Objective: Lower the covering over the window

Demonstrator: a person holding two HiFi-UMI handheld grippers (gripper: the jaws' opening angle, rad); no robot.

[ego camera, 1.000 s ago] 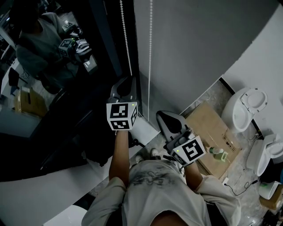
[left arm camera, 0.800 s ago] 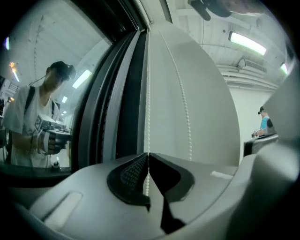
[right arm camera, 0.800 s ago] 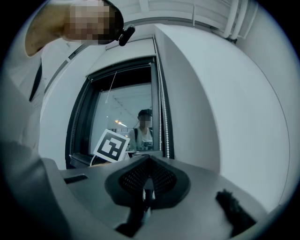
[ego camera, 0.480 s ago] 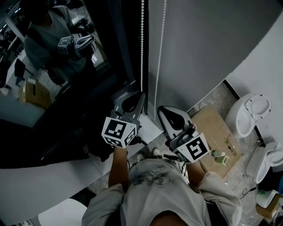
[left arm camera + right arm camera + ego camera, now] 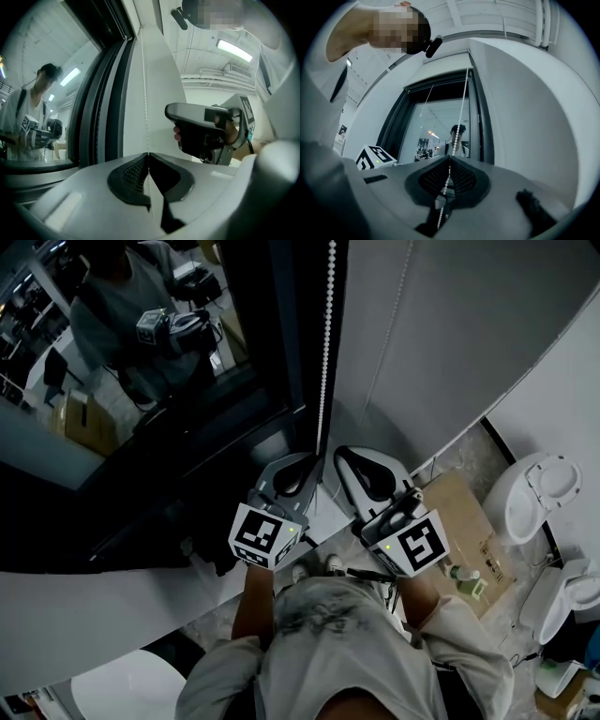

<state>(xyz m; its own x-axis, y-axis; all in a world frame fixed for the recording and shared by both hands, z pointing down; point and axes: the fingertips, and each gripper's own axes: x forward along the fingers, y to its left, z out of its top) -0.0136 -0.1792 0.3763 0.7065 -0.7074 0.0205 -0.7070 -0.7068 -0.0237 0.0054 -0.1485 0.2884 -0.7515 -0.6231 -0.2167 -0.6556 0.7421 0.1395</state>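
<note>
A white bead chain point(image 5: 324, 371) hangs in two strands beside the dark window point(image 5: 187, 427), whose glass shows uncovered. In the head view my left gripper point(image 5: 303, 463) sits at the foot of the brighter strand, and my right gripper point(image 5: 344, 457) is close beside it on the right. The left gripper view shows its jaws point(image 5: 149, 153) shut on the bead chain point(image 5: 146, 93), which rises straight from them. In the right gripper view the jaws point(image 5: 450, 157) are shut on the bead chain point(image 5: 461, 117), which runs between them and dangles below.
A white sill point(image 5: 94, 615) runs under the window and a grey wall point(image 5: 469, 324) stands to its right. Flat cardboard point(image 5: 455, 507) and white ceramic fixtures point(image 5: 530, 493) lie on the floor at right. The glass reflects a person point(image 5: 141, 324) holding grippers.
My left gripper has moved lower and rightward to sit close beside the right one. The right gripper has risen a little. Both stay closed on the chain.
</note>
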